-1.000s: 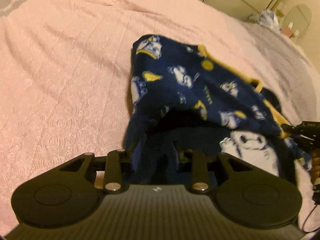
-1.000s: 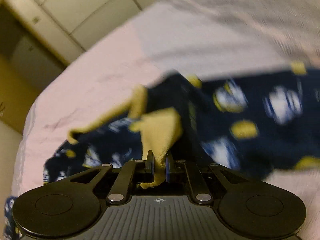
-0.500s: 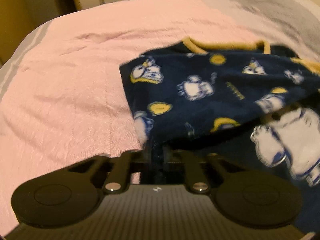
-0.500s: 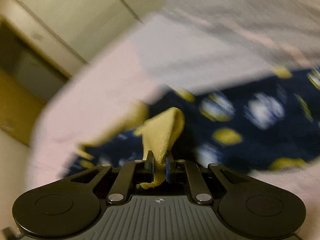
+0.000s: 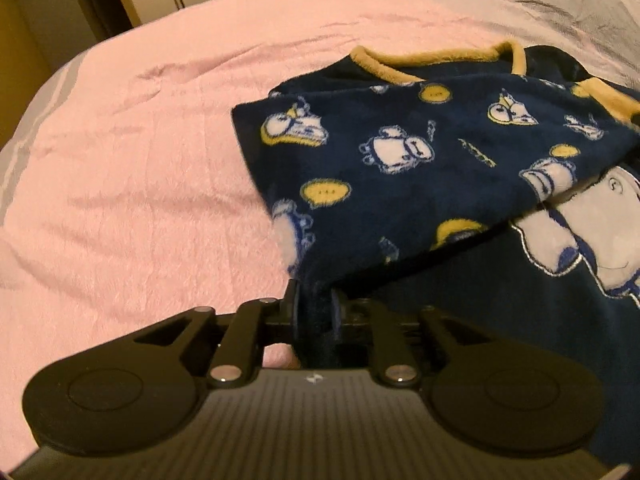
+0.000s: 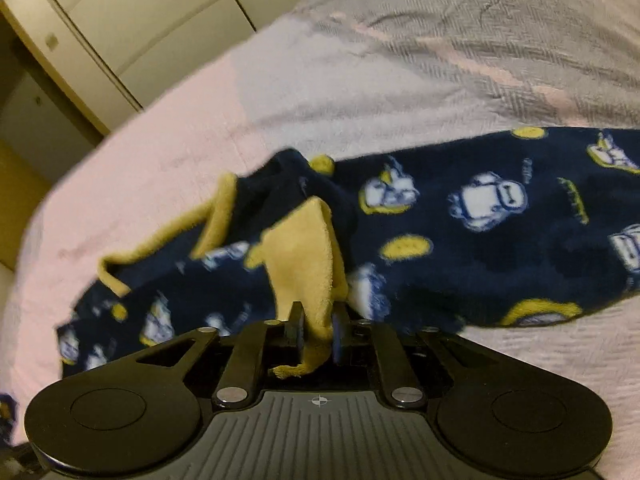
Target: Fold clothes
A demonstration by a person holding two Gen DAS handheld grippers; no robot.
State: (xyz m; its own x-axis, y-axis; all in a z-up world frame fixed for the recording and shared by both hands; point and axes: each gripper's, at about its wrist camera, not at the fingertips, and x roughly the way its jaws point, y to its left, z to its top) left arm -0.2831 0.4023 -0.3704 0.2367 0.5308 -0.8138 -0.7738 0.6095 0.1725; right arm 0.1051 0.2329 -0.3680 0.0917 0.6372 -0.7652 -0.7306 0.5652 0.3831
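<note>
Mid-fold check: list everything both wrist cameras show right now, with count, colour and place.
fleece pyjama top: one, navy with white-and-yellow cartoon print, lying part-folded on the bed.
yellow trim: one collar band on the top's far edge; a yellow cuff runs into the right gripper.
pink bedspread: one, under the top.
grey blanket: one, beyond the top.
cupboard doors: cream, behind the bed.
left gripper: black, jaws opening, navy fabric between them.
right gripper: black, jaws opening, cuff between them.
</note>
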